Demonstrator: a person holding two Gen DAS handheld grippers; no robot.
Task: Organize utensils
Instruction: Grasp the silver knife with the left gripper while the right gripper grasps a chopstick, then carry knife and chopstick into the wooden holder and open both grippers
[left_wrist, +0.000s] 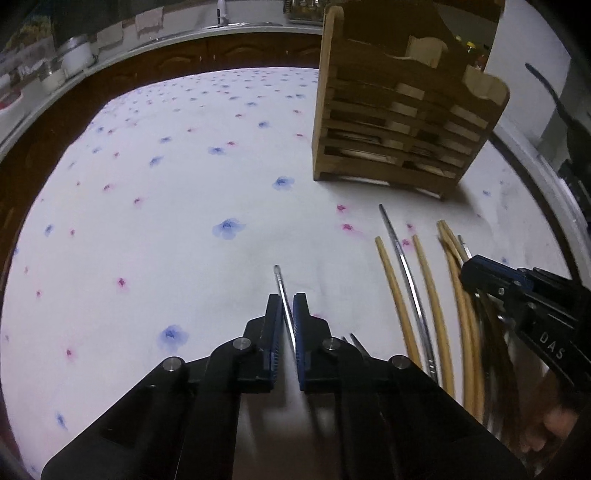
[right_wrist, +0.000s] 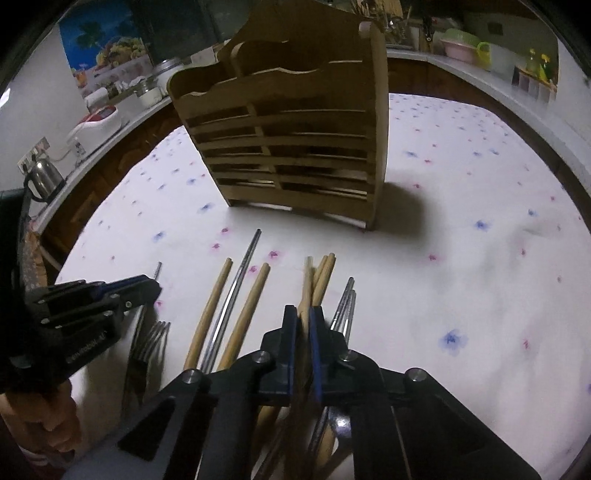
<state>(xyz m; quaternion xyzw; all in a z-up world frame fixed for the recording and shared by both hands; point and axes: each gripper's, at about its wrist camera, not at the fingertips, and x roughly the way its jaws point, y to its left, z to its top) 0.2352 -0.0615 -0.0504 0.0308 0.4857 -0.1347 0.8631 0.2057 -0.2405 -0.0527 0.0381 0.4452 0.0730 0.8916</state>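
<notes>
My left gripper (left_wrist: 287, 301) is shut on a thin metal chopstick (left_wrist: 281, 286) whose tip sticks out ahead of the pads, just above the flowered tablecloth. It also shows in the right wrist view (right_wrist: 149, 284). My right gripper (right_wrist: 303, 314) is shut on a wooden chopstick (right_wrist: 307, 286) among a bunch of wooden ones (right_wrist: 325, 271); in the left wrist view it (left_wrist: 471, 271) sits over that bunch. More wooden chopsticks (left_wrist: 393, 291) and a metal one (left_wrist: 400, 251) lie between the grippers. A wooden utensil rack (left_wrist: 399, 110) stands behind them, also in the right wrist view (right_wrist: 295, 147).
A fork (right_wrist: 151, 338) lies by the left gripper. Metal chopsticks (right_wrist: 347, 302) lie right of the right gripper. The tablecloth (left_wrist: 166, 192) covers the table. Counters with pots and a kettle (right_wrist: 42, 175) run behind.
</notes>
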